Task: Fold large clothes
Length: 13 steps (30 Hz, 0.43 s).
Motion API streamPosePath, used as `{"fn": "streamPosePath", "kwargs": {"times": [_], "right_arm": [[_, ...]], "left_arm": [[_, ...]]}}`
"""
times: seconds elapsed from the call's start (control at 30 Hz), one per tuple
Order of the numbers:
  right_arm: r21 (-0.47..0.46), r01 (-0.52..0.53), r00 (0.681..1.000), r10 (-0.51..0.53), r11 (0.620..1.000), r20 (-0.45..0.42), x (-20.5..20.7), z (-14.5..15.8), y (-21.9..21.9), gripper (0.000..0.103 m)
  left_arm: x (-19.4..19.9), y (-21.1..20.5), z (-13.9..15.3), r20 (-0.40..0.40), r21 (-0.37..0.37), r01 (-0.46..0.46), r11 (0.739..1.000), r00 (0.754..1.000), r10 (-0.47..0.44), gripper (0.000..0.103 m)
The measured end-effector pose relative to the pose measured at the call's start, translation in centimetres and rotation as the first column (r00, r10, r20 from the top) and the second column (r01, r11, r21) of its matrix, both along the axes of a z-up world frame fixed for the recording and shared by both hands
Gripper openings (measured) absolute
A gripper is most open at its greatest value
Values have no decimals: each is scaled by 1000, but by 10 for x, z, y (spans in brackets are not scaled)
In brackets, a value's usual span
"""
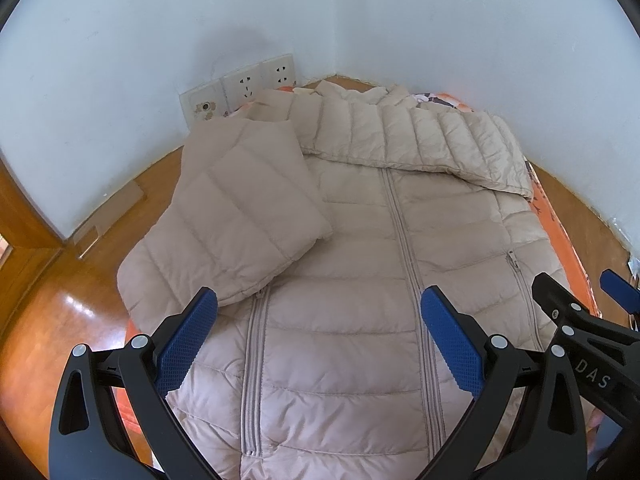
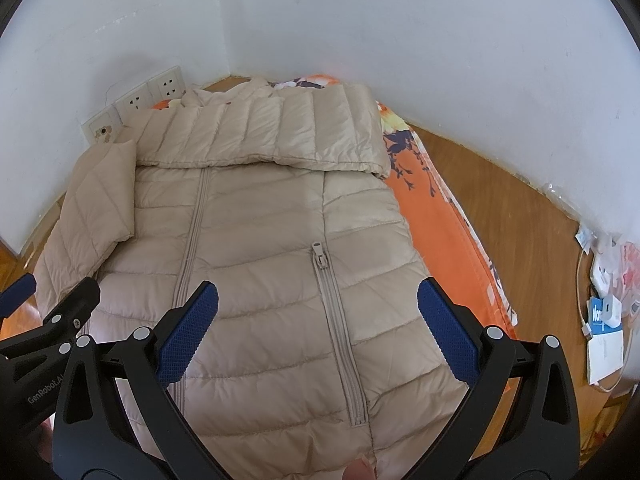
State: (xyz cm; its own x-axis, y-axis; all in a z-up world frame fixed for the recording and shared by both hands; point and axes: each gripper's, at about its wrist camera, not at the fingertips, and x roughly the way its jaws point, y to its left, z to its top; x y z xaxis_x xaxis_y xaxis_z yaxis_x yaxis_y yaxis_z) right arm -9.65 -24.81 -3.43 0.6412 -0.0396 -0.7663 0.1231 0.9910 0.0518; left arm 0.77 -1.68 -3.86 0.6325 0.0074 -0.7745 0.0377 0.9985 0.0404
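A beige quilted down jacket (image 1: 352, 264) lies front up on an orange floral cloth (image 2: 444, 232), zipped, collar toward the wall. One sleeve (image 1: 240, 208) is folded onto its left side. The other sleeve (image 2: 272, 132) lies folded across the chest. The jacket also shows in the right wrist view (image 2: 260, 264). My left gripper (image 1: 320, 340) is open and empty above the jacket's lower half. My right gripper (image 2: 318, 332) is open and empty above the jacket's lower right, near a pocket zip (image 2: 340, 320). The right gripper also shows in the left wrist view (image 1: 580, 304).
White walls meet in a corner behind the jacket, with wall sockets (image 1: 256, 84) low on the left wall. Wooden floor (image 2: 520, 220) surrounds the cloth. Chargers, cables and papers (image 2: 604, 304) lie on the floor at the right. A wooden door frame (image 1: 24, 208) stands at the left.
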Motion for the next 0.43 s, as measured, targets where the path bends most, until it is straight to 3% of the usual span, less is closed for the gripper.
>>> {"fn": "streamPosePath", "kwargs": {"times": [0.43], "right_arm": [[-3, -3, 1000, 3, 1000, 2, 1, 2, -2, 100]], "left_arm": [[1, 1, -1, -4, 9, -7, 1000, 1000, 7, 98]]}}
